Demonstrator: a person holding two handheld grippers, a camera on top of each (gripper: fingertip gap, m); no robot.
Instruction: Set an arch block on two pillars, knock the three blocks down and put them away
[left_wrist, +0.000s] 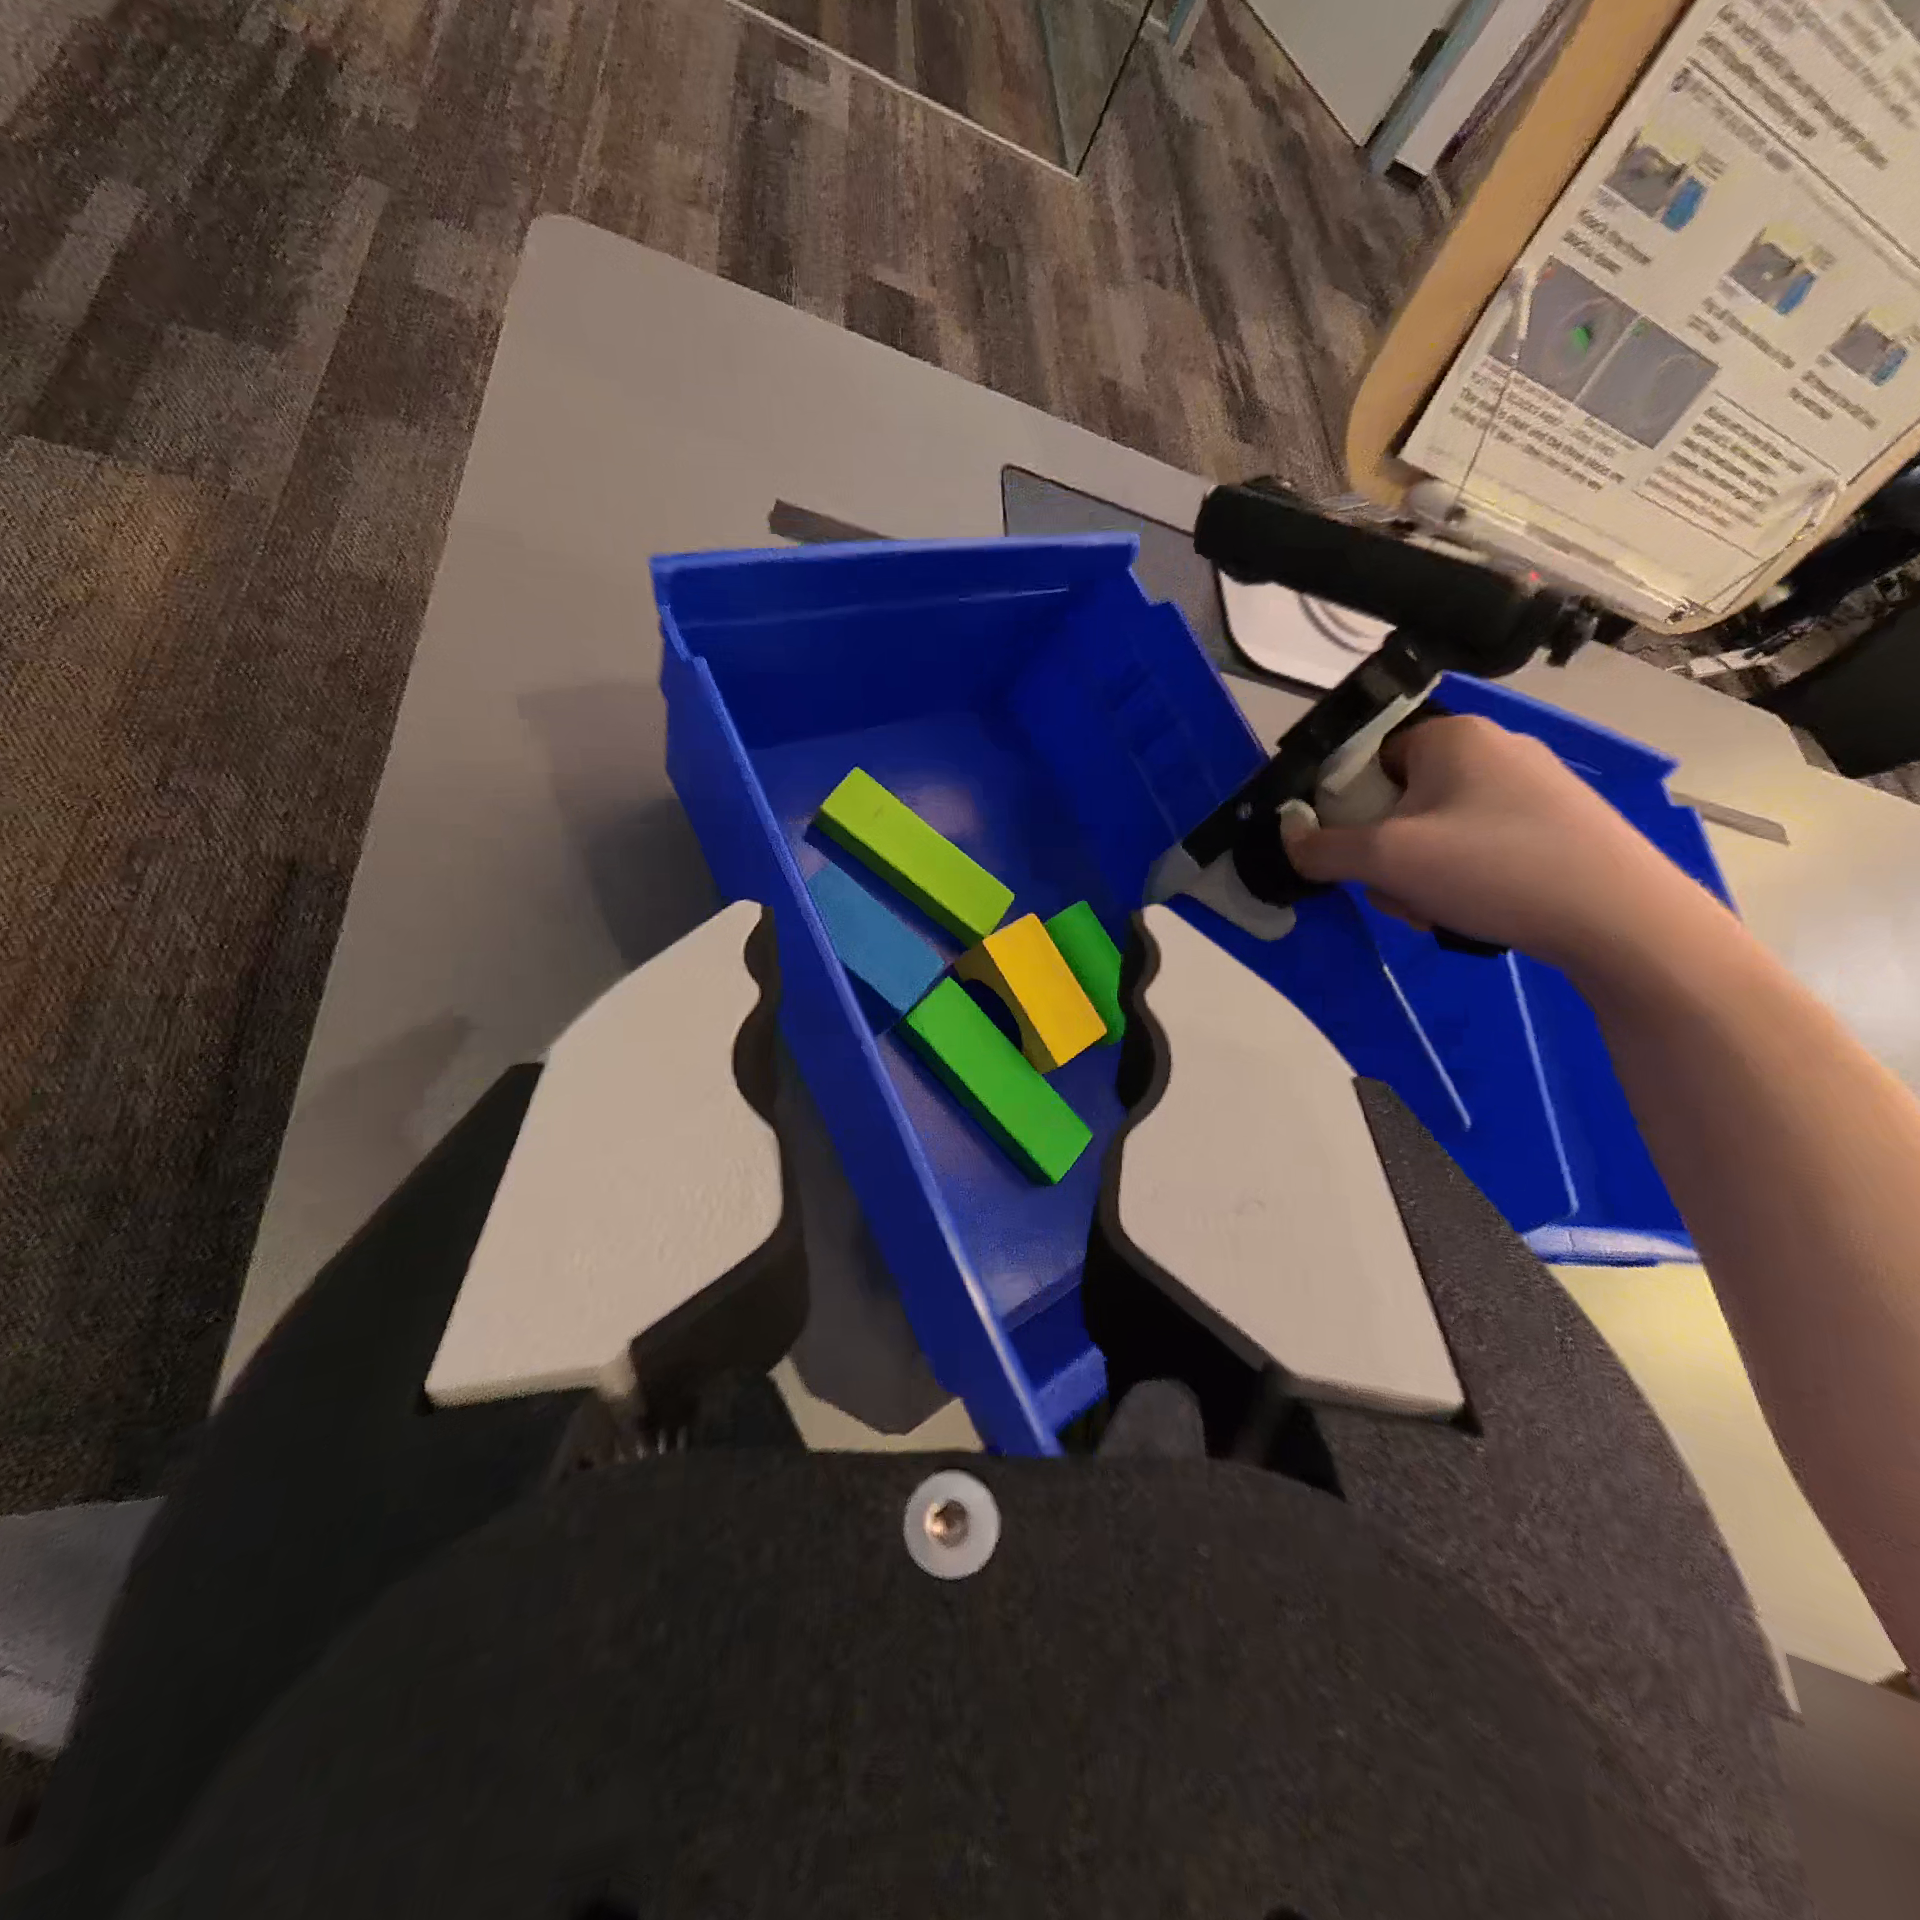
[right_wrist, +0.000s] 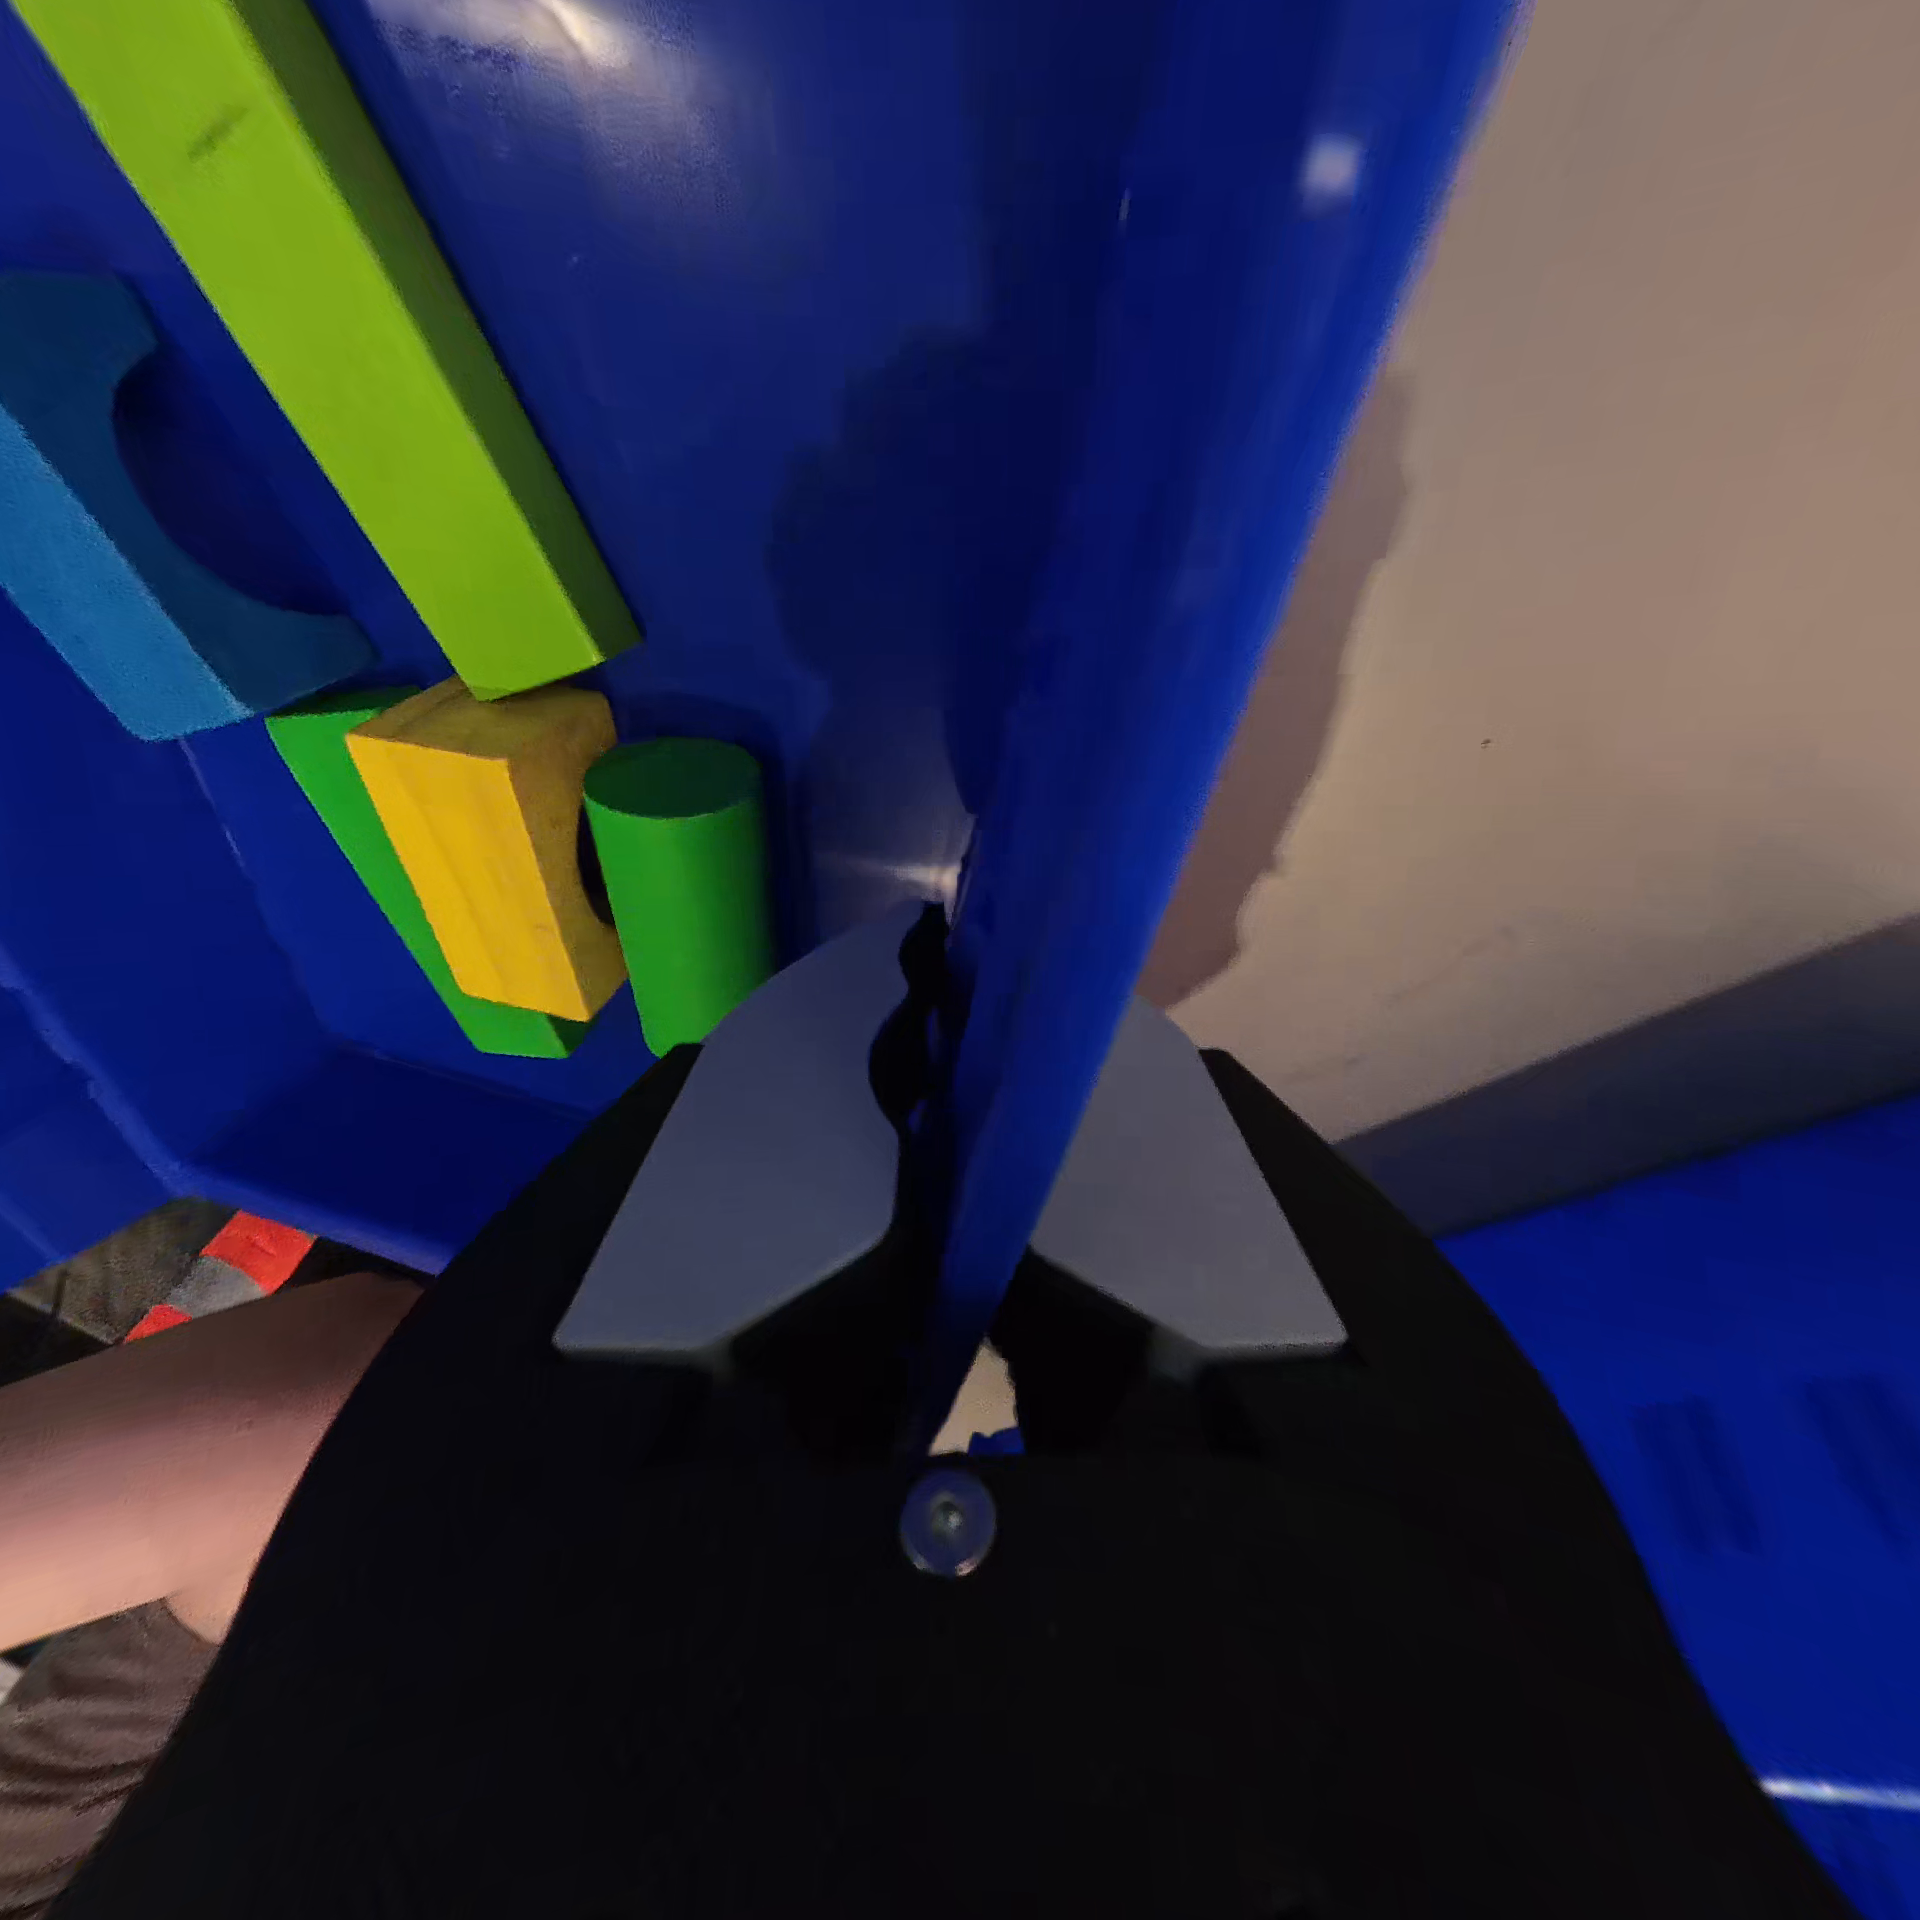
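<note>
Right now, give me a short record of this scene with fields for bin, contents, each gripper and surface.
bin: blue plastic bin, tilted, on the table
contents: lime green long block, blue arch block, yellow arch block, green long block, green cylinder
left gripper: open, jaws either side of the bin's near wall
right gripper: shut on the bin's side wall
surface: grey table
nearby: second blue bin beside the first
</note>
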